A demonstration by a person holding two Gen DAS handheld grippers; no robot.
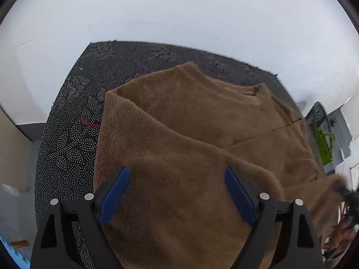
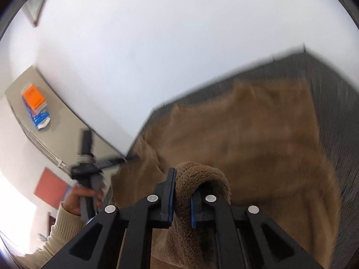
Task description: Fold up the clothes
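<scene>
A brown fleece garment point(image 1: 190, 123) lies spread on a dark mat with white dots point(image 1: 71, 121), one layer folded diagonally over another. My left gripper point(image 1: 176, 172) hovers over its near part, blue pads wide apart and nothing between them: it is open. In the right wrist view the same garment point(image 2: 246, 134) is blurred, and my right gripper point(image 2: 182, 186) is shut on a bunched fold of its edge, lifted off the mat point(image 2: 336, 112). The raised cloth shows at the right edge of the left wrist view.
A white wall rises just behind the mat. At the left a person's hand point(image 2: 76, 199) in a cream sleeve grips the other tool's handle. A beige surface holds orange and blue booklets point(image 2: 33, 98). A green object point(image 1: 325, 145) stands right of the mat.
</scene>
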